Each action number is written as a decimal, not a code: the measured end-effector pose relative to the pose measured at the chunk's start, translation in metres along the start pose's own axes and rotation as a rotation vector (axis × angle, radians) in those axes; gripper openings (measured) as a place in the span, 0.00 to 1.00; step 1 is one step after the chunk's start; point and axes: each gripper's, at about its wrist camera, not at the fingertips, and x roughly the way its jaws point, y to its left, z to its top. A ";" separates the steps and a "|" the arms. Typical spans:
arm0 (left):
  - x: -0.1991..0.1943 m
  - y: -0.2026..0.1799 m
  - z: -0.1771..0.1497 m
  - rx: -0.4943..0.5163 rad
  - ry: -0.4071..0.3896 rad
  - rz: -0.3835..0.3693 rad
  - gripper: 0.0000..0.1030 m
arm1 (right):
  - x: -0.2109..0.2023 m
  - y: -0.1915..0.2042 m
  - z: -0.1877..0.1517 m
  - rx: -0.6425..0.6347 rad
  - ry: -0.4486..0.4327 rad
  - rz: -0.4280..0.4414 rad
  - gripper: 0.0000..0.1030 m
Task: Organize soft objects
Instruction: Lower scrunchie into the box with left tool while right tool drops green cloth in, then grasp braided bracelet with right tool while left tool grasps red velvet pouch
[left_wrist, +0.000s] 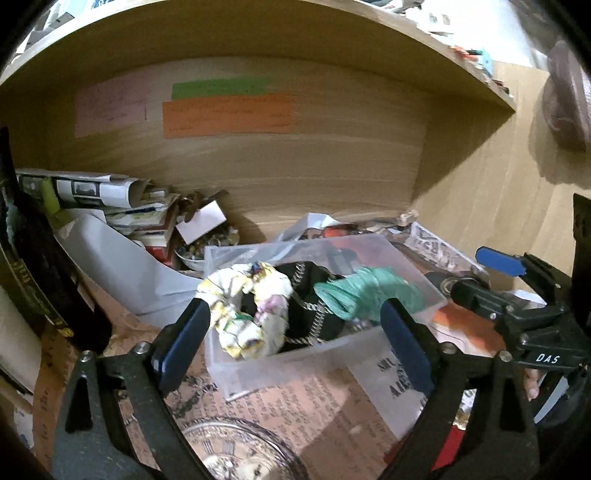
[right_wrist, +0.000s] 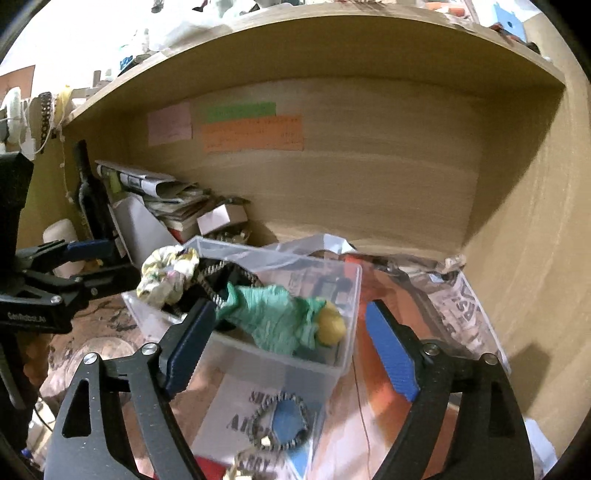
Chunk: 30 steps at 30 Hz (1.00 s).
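A clear plastic box (left_wrist: 295, 363) (right_wrist: 258, 354) sits on the cluttered desk. In it lie a white floral scrunchie (left_wrist: 245, 310) (right_wrist: 166, 273), a teal scrunchie (left_wrist: 364, 295) (right_wrist: 273, 317), a black item with a chain (left_wrist: 314, 306), and a yellow soft thing (right_wrist: 332, 325). My left gripper (left_wrist: 295, 332) is open and empty, its jaws on either side of the box's near wall. My right gripper (right_wrist: 291, 343) is open and empty, hovering over the box's near right corner. A braided black-and-white hair tie (right_wrist: 279, 421) lies on the desk in front of the box.
A wooden shelf alcove (left_wrist: 295, 177) with coloured notes (left_wrist: 225, 114) stands behind. Papers and small boxes (left_wrist: 122, 206) pile at the left, with a dark bottle (left_wrist: 40, 266). A glass dish (left_wrist: 236, 450) sits near the front. Crinkled plastic packaging (right_wrist: 454, 295) lies at the right.
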 end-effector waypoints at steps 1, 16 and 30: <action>-0.001 -0.002 -0.003 -0.001 0.005 -0.007 0.92 | -0.001 0.000 -0.004 0.004 0.008 -0.002 0.79; 0.025 -0.015 -0.047 0.013 0.146 -0.043 0.92 | 0.053 -0.003 -0.072 0.052 0.304 0.062 0.78; 0.040 -0.028 -0.071 0.026 0.226 -0.099 0.92 | 0.063 -0.004 -0.080 0.011 0.354 0.024 0.28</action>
